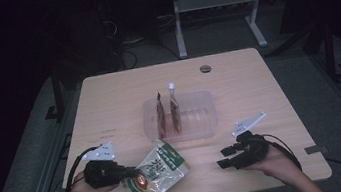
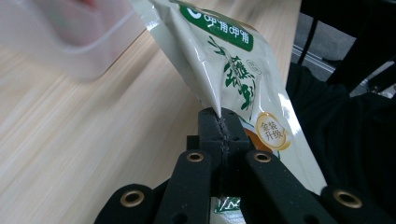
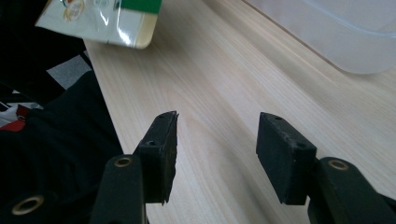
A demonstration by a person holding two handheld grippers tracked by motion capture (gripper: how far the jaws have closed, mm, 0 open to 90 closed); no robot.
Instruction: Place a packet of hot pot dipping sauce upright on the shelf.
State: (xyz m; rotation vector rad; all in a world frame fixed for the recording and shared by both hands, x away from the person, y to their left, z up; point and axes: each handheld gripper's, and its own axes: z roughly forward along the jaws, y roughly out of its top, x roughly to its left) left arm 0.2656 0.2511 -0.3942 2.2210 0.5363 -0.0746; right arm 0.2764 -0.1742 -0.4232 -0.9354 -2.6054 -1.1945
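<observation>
**Packet pinched at the table's near edge, bin waiting**

High view: the left gripper [image 1: 128, 173] sits by the near left corner of the table [image 1: 108, 99], clamped on the edge of a green-and-cream packet [image 1: 156, 173] that lies or hangs just above the near edge, slanting toward the middle. A clear plastic bin [image 1: 201, 117] stands at the table's centre with two slim packets [image 1: 167, 114] already upright in it. The right gripper [image 1: 223, 157] rests near the near right side, apart from both bin and packet.

Left gripper view: the jaws are pressed tight together on the packet [image 2: 224, 60], gripping its thin side seam; the packet rises away from the jaws, and the bin [image 2: 70, 42] is a blur beyond it.

Right gripper view: the jaws stand moderately apart with nothing between them, bare table [image 3: 224, 93] below. A corner of the packet [image 3: 107, 21] and the bin's rounded wall [image 3: 345, 32] lie ahead.

This looks like the carrying step: the packet is picked and bound for the bin. The next move likely calls for lifting it over the rim and standing it beside the others; the free gripper could steady the floppy end.
</observation>
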